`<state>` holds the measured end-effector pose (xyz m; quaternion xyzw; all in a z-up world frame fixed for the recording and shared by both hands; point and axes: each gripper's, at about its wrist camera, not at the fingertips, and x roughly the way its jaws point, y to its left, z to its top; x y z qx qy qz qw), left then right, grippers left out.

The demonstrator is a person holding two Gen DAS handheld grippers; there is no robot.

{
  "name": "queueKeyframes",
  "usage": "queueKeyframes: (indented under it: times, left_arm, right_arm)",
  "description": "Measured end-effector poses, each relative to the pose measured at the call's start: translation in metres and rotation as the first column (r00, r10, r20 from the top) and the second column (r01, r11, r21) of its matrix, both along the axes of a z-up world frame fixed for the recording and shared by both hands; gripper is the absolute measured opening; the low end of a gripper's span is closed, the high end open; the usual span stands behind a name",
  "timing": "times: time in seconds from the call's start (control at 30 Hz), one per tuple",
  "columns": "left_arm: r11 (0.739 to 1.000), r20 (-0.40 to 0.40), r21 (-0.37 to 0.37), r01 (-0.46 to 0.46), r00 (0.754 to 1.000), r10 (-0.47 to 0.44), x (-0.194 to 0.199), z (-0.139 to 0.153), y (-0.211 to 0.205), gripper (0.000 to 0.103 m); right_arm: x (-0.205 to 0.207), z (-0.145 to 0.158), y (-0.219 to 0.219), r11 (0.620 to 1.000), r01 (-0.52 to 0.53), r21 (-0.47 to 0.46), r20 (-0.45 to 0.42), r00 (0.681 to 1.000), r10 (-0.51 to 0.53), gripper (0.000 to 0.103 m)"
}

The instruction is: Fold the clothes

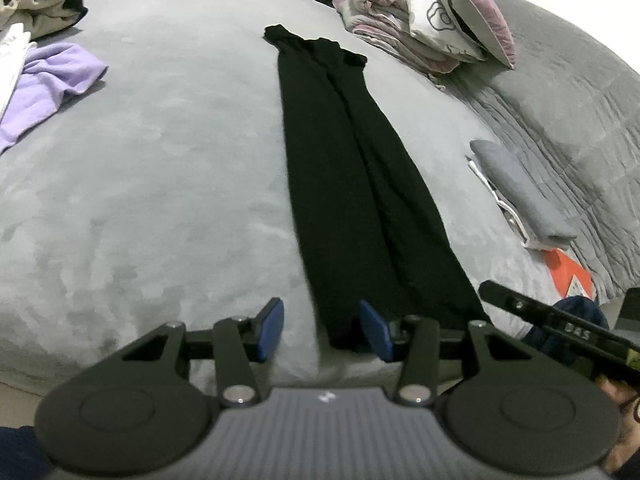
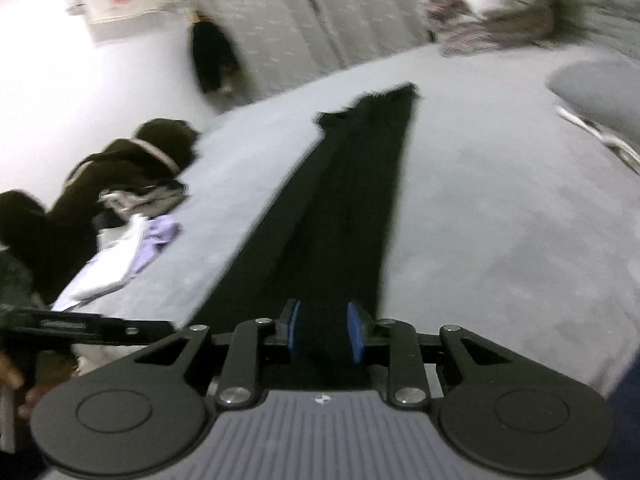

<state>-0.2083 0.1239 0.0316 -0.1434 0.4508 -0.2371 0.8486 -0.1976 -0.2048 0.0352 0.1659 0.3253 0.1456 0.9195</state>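
Note:
A long black garment [image 1: 360,184], laid out flat as a narrow strip, stretches away from me across the grey bed [image 1: 160,184]. My left gripper [image 1: 324,330] is open at its near end; the strip's left corner lies between the blue pads, close to the right pad [image 1: 376,332]. In the right wrist view the same garment [image 2: 352,200] runs forward from my right gripper [image 2: 325,331], which is open with its pads low over the cloth's near end. That view is blurred. Each gripper shows at the edge of the other's view, the right gripper [image 1: 560,322] and the left gripper [image 2: 80,324].
A lilac garment [image 1: 52,80] and a dark clothes pile [image 1: 48,4] lie at the left. Rolled bedding and a pillow [image 1: 420,12] sit at the far side. A folded grey stack [image 1: 520,192] and an orange item [image 1: 568,276] lie right, beside a grey quilt [image 1: 560,100].

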Motion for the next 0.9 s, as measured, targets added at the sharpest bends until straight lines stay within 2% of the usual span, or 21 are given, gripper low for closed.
queueKeyframes:
  times: [0.07,0.17,0.3,0.37,0.4,0.6,0.7,0.9]
  left_arm:
    - [1.000,0.003,0.019,0.005,1.000,-0.005,0.000,-0.001,-0.005,0.043]
    - [0.999,-0.005,0.036,0.016,1.000,-0.016,0.002,-0.003,-0.011,0.042]
    - [0.998,-0.007,0.056,0.028,1.000,-0.028,0.004,-0.005,-0.018,0.010]
    - [0.997,0.005,0.074,0.034,0.999,-0.034,0.003,-0.005,-0.023,0.010]
    - [0.996,0.010,0.083,0.038,0.999,-0.039,0.003,-0.005,-0.026,0.009]
    - [0.997,0.016,0.073,0.017,1.000,-0.018,-0.006,0.001,-0.019,0.008]
    - [0.998,0.030,0.060,0.008,1.000,-0.010,-0.012,0.007,-0.012,0.007]
    - [0.998,0.056,0.041,0.042,0.997,-0.045,-0.035,0.016,-0.014,0.007]
  right_arm:
    - [0.001,-0.005,-0.006,1.000,0.023,0.008,-0.028,0.999,-0.023,0.039]
    - [0.003,-0.011,-0.014,0.998,0.058,0.020,-0.069,0.996,-0.057,0.040]
    - [0.009,-0.022,-0.010,0.999,-0.002,0.052,-0.112,0.994,0.007,0.040]
    - [0.008,-0.023,-0.004,1.000,-0.011,0.013,-0.093,0.996,0.012,0.025]
    - [0.008,-0.023,-0.003,1.000,-0.007,0.003,-0.096,0.995,0.007,0.011]
    - [0.003,-0.010,-0.019,0.995,0.016,0.103,-0.063,0.998,-0.010,0.008]
    - [-0.003,-0.001,-0.018,0.994,-0.006,0.112,-0.043,0.999,0.011,0.008]
    - [-0.014,0.002,-0.017,0.994,-0.015,0.112,-0.058,0.998,0.021,0.007]
